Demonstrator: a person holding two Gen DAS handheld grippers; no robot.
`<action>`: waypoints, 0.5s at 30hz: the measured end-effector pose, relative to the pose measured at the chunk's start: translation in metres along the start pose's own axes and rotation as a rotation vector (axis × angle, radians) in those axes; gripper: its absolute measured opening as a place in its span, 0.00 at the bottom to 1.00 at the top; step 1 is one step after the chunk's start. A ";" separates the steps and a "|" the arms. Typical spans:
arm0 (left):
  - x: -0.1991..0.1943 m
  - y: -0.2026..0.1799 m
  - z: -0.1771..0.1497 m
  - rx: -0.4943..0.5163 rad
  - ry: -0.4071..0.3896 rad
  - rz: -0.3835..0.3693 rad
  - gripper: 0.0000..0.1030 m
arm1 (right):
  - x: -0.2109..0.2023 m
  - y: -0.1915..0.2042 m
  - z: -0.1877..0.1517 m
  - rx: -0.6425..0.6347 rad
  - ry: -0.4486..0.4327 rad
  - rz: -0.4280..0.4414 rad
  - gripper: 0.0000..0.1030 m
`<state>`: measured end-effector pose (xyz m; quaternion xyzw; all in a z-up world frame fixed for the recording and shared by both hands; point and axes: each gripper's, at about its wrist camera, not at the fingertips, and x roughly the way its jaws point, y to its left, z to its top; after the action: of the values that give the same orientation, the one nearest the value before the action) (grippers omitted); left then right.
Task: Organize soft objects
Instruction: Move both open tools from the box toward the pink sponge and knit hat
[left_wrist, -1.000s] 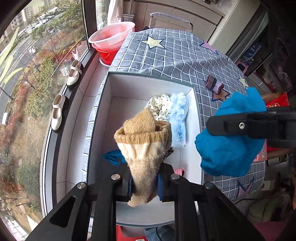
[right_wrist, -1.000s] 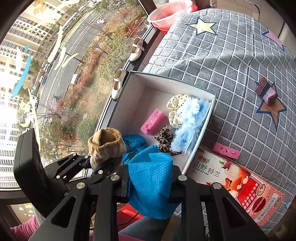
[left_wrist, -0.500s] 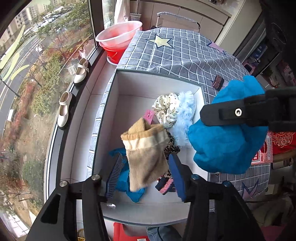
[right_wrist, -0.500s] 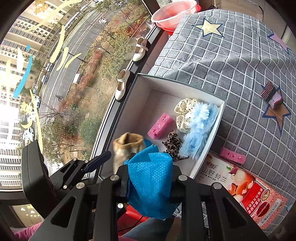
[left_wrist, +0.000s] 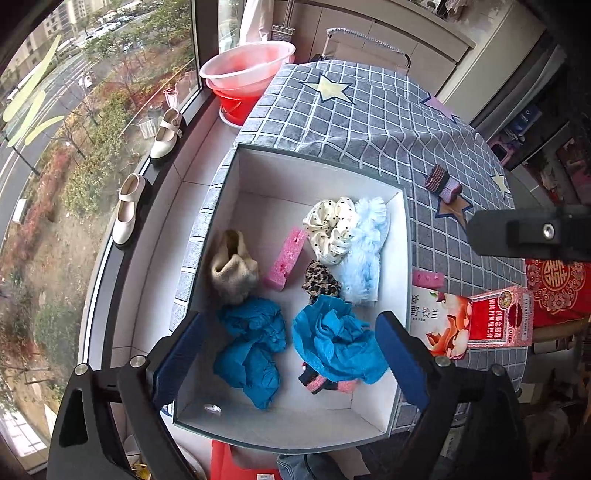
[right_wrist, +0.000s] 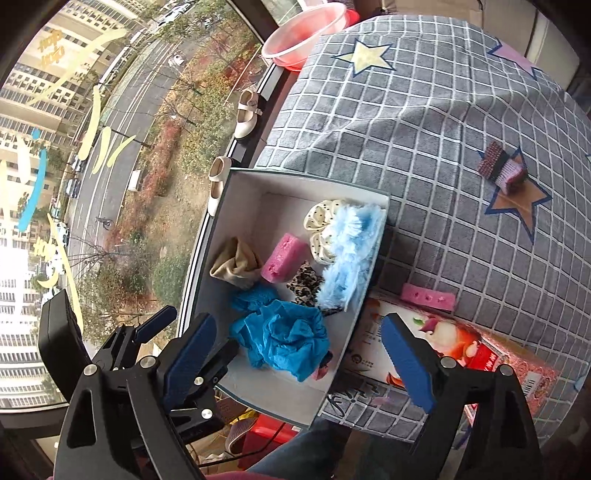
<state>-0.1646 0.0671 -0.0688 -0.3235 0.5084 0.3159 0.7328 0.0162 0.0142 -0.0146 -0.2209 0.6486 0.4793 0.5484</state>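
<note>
A white box (left_wrist: 221, 206) (right_wrist: 210, 254) stands at the table's window edge. Inside lie a tan sock (left_wrist: 232, 266) (right_wrist: 236, 264), a pink sponge (left_wrist: 286, 254) (right_wrist: 282, 256), a dotted scrunchie (left_wrist: 330, 229), a fluffy light-blue piece (left_wrist: 364, 254) (right_wrist: 351, 254), a leopard scrunchie (left_wrist: 319, 282) and two crumpled blue cloths (left_wrist: 251, 347) (left_wrist: 336, 341) (right_wrist: 284, 338). My left gripper (left_wrist: 288, 358) hovers over the box, jaws opening, nothing between its pads. Over the box's near corner my right gripper (right_wrist: 299, 358) is opening too, the blue cloth lying loose below it.
On the checked tablecloth (right_wrist: 424, 129) lie a small striped knit piece (left_wrist: 441, 182) (right_wrist: 500, 171), a pink block (right_wrist: 428, 297) and a printed red carton (left_wrist: 476, 321) (right_wrist: 461, 354). A pink basin (left_wrist: 247, 68) and white shoes (left_wrist: 127, 210) sit on the window sill.
Both grippers have opened. The tan sock dropped from the left gripper into the box's left side. The blue cloth fell from the right gripper into the box's near end.
</note>
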 end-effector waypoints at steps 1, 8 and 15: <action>0.000 -0.003 0.002 0.007 0.010 -0.026 0.92 | -0.006 -0.008 0.000 0.021 0.003 -0.002 0.89; -0.005 -0.065 0.022 0.182 0.059 -0.131 0.92 | -0.061 -0.085 -0.006 0.167 0.001 -0.022 0.89; 0.032 -0.153 0.059 0.308 0.220 -0.188 0.92 | -0.096 -0.171 -0.014 0.304 -0.044 -0.037 0.89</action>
<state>-0.0025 0.0276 -0.0598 -0.2863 0.5951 0.1278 0.7399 0.1773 -0.0970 0.0080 -0.1367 0.6974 0.3701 0.5982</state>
